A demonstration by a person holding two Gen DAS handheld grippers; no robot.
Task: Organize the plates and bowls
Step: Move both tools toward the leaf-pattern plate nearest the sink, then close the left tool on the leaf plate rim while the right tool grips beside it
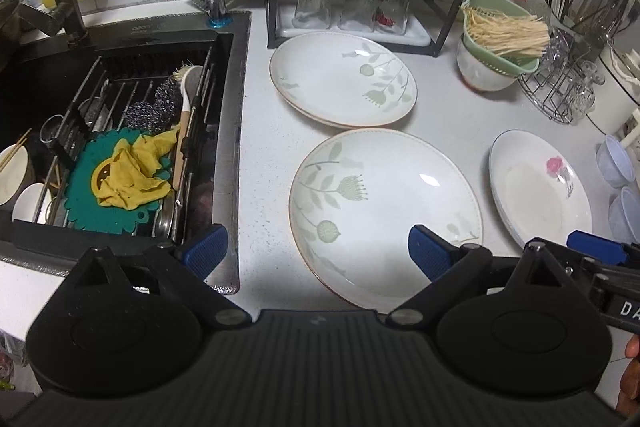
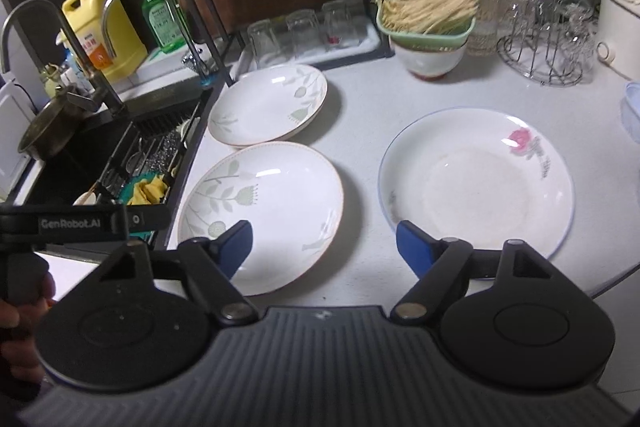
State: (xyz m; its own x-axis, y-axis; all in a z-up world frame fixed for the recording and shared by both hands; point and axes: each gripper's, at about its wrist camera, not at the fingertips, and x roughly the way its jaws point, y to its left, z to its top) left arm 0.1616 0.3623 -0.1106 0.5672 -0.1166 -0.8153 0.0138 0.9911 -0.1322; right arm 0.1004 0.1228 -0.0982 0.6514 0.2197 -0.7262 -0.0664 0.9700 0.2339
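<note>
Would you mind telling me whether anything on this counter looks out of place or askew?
Mostly tidy. The far leaf-pattern plate sits slightly offset on another plate beneath it, so that pair is not squared. A green strainer of pale strands sits tilted atop a white bowl. No spills or breakage visible.

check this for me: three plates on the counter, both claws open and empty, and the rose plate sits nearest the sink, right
Not quite. The rose plate lies farthest from the sink; the leaf-patterned plates sit beside it, as the right wrist view shows. Also, the far leaf plate looks stacked on another. The left claw and right claw are indeed open and empty.
</note>
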